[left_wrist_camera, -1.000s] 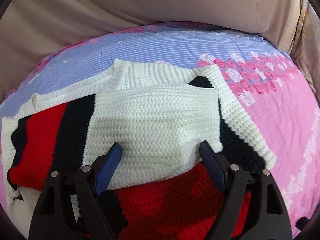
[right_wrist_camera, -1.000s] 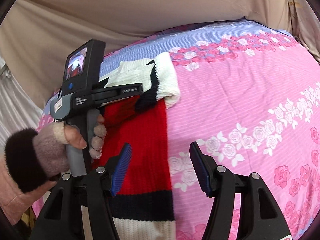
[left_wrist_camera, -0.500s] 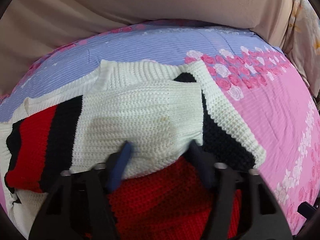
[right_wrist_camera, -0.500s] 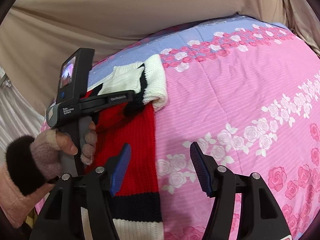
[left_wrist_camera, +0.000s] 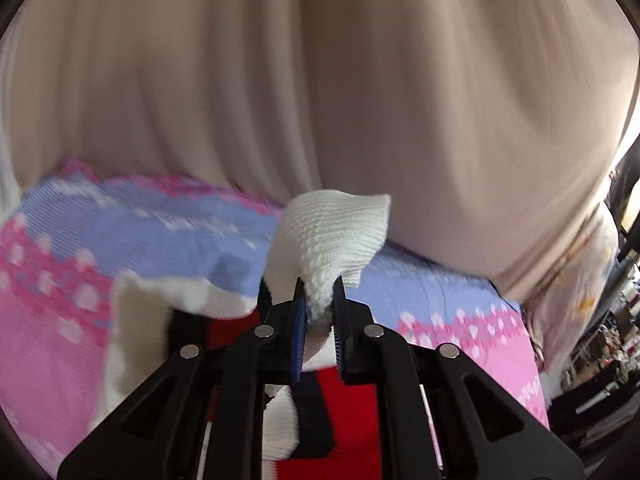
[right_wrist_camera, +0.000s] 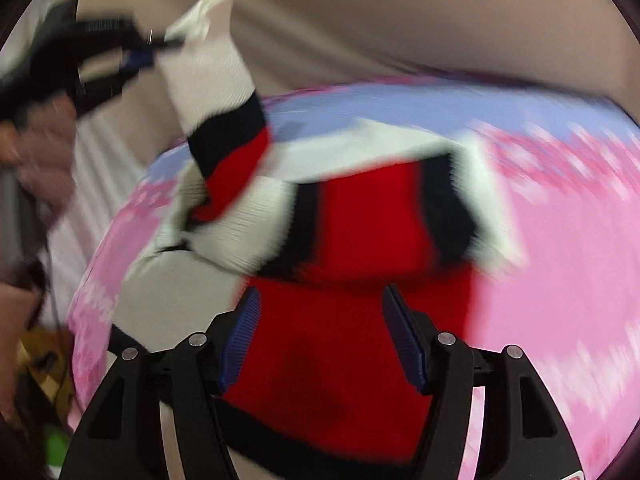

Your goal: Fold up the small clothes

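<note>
A small knit sweater (right_wrist_camera: 360,220) in red, black and white lies on the bed. My left gripper (left_wrist_camera: 318,304) is shut on the white cuff of its sleeve (left_wrist_camera: 332,236) and holds it up off the bed. In the right wrist view the left gripper (right_wrist_camera: 160,46) shows at the upper left with the sleeve (right_wrist_camera: 216,92) hanging from it down to the sweater's body. My right gripper (right_wrist_camera: 320,340) is open and empty, low over the red body of the sweater. Both views are blurred by motion.
The bed has a pink flowered cover (right_wrist_camera: 560,280) with a blue striped band (left_wrist_camera: 140,236) at the far side. A beige curtain (left_wrist_camera: 320,80) hangs behind the bed. Clutter (left_wrist_camera: 600,340) stands beyond the bed's right edge.
My left gripper has shut on the white sleeve cuff and lifted it up off the sweater. My right gripper has moved left over the sweater's red body, still open.
</note>
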The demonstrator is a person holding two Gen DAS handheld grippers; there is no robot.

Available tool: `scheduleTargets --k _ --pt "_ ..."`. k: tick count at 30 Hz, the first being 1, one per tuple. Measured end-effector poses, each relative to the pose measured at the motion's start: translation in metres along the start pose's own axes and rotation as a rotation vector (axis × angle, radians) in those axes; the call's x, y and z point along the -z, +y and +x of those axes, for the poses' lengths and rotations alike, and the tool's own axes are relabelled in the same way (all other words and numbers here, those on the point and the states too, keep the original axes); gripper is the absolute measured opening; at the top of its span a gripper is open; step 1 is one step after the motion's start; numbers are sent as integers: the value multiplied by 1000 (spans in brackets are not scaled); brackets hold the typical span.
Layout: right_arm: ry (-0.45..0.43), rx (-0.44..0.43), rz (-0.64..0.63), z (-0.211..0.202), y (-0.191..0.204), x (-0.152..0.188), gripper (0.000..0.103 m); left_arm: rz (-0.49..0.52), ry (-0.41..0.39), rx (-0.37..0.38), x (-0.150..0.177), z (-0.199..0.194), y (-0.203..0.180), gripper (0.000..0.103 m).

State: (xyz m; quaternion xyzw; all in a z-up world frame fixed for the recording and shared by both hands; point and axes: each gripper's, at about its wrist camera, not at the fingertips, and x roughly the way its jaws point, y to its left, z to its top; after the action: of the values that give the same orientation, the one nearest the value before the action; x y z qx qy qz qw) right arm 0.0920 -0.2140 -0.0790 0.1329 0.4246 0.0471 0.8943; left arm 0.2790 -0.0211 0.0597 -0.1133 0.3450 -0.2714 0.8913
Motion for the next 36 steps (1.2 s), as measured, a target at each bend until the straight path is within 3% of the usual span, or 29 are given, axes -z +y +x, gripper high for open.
scheduleTargets --k 5,9,10,11,14,18,20,23,27,29,33,36 --pt "120 -89 -187 99 79 -28 66 8 -49 -46 -23 -29 25 11" --pt "149 15 -288 146 104 -27 61 -3 -93 -55 -36 -47 42 11" --pt "130 42 -298 147 105 -30 43 -14 -107 -53 -41 -52 48 11" --pt "126 52 -283 147 103 -34 13 -20 -117 -52 -44 -59 54 11" --pt "51 -24 -97 122 86 -64 12 -42 -179 -31 -65 -85 68 11" --pt "-11 -110 -44 107 105 -89 12 -26 -244 1 -87 -111 67 11" --pt "63 -121 -85 137 125 -86 18 -12 -258 9 -92 -117 62 12" --pt "195 -136 -77 179 136 -62 22 10 -218 34 -88 -105 49 12" --pt "101 -199 57 123 105 -36 26 50 -117 90 -63 -69 27 13" --pt "62 -180 122 88 78 -18 31 54 -58 131 -46 -45 10 13" --pt "41 -42 269 14 1 33 32 85 71 203 2 11 -39 14" --pt "30 66 346 -26 -50 56 37 130 195 233 57 60 -82 24"
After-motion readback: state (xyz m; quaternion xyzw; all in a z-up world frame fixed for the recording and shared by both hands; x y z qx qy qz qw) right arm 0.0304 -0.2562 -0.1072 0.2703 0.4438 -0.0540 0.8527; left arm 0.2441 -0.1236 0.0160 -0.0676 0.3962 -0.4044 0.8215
